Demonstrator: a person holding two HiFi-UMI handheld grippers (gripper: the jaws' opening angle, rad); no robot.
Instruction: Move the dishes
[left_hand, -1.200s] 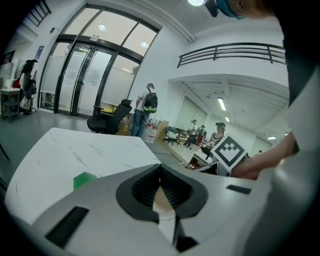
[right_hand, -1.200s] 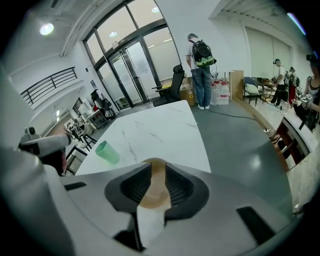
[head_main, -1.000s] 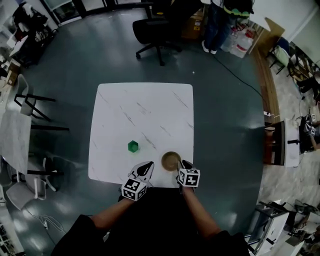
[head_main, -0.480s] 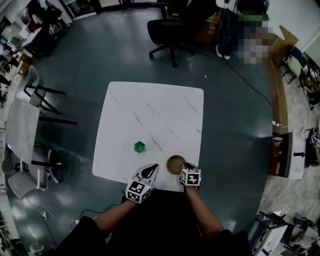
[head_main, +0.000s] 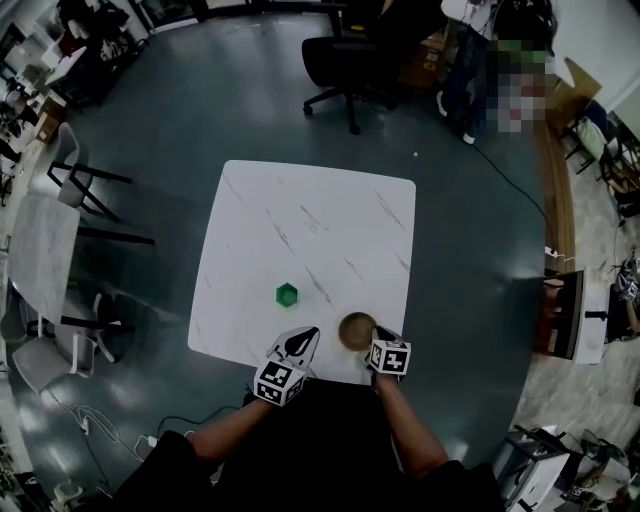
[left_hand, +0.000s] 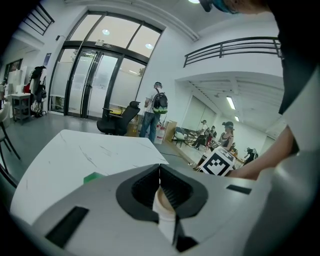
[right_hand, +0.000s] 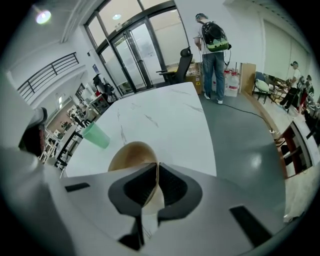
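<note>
A brown bowl (head_main: 357, 329) sits near the front right edge of the white marble table (head_main: 300, 220). My right gripper (head_main: 375, 338) is shut on the bowl's near rim; in the right gripper view the rim of the bowl (right_hand: 131, 156) runs between the jaws of the right gripper (right_hand: 158, 172). A small green cup (head_main: 287, 294) stands left of the bowl and shows in both gripper views as the green cup (right_hand: 95, 135) (left_hand: 92, 177). My left gripper (head_main: 305, 335) hovers at the front edge, left of the bowl, jaws together on nothing (left_hand: 160, 172).
A black office chair (head_main: 345, 55) stands beyond the table's far edge, and a person stands at the back right. Chairs and another table (head_main: 40, 260) lie at the left. Dark floor surrounds the table.
The head view has shifted slightly. The bowl, cup and both grippers keep the same places on the table.
</note>
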